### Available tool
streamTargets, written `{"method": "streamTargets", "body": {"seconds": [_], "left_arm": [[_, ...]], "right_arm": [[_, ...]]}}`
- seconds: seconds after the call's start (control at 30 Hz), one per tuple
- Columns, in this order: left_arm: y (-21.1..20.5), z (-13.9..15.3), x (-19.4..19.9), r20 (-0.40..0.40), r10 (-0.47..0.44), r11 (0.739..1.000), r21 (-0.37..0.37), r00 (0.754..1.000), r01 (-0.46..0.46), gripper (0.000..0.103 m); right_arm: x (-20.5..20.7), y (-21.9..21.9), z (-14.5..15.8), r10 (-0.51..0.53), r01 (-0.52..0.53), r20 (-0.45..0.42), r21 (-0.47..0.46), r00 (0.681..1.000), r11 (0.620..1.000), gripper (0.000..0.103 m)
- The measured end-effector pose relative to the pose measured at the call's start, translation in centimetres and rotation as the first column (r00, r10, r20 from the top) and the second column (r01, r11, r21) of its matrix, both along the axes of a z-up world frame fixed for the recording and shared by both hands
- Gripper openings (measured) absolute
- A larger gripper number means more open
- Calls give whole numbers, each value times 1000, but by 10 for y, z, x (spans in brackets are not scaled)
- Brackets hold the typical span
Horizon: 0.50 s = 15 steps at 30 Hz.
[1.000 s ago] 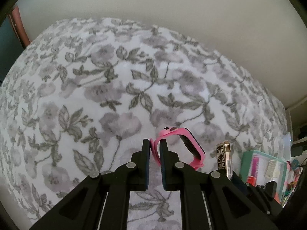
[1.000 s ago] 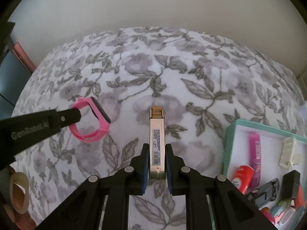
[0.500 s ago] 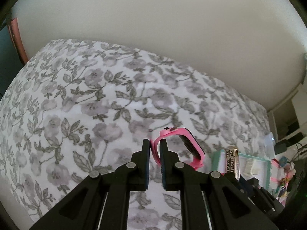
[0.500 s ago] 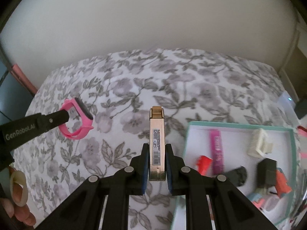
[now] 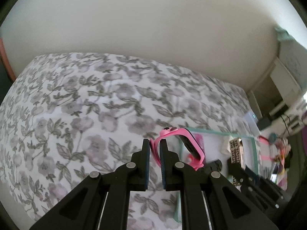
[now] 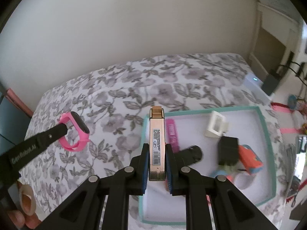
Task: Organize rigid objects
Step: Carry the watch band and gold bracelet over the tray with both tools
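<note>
My left gripper is shut on the strap of a pink smartwatch and holds it in the air above the floral bedspread, left of the tray. The watch also shows in the right wrist view. My right gripper is shut on a gold rectangular case and holds it over the left edge of a teal-rimmed white tray. The case also shows in the left wrist view.
The tray holds a pink bar, a white frame piece, black blocks, an orange item and a tape roll. The floral bedspread spreads left. Clutter and cables lie beyond the bed's right edge.
Both grippers have risen and moved right with their objects. The tray has come fully into the right wrist view, with the gold case now over its left edge.
</note>
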<state>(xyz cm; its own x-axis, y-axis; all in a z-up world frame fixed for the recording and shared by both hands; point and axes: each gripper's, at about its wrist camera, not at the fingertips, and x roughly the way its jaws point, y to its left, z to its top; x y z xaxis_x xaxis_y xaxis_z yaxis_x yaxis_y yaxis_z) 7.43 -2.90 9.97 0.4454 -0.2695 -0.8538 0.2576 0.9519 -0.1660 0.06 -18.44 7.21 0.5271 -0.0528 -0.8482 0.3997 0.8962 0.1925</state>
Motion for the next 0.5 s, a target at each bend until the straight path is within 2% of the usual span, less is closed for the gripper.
{"method": "streamTargets", "body": {"seconds": [0.13, 0.27, 0.5], "left_arm": [[-21, -1, -16, -2, -57, 998, 9, 998, 57, 10], [-38, -9, -27, -36, -107, 994, -13, 994, 106, 10], [-62, -26, -46, -93, -163, 986, 27, 982, 166, 10]], "right_arm": [[-19, -16, 5, -40, 40, 4, 0, 999, 999, 17], [-34, -32, 7, -79, 79, -1, -2, 997, 997, 17], [-54, -59, -4, -140, 141, -47, 21, 989, 990, 17]]}}
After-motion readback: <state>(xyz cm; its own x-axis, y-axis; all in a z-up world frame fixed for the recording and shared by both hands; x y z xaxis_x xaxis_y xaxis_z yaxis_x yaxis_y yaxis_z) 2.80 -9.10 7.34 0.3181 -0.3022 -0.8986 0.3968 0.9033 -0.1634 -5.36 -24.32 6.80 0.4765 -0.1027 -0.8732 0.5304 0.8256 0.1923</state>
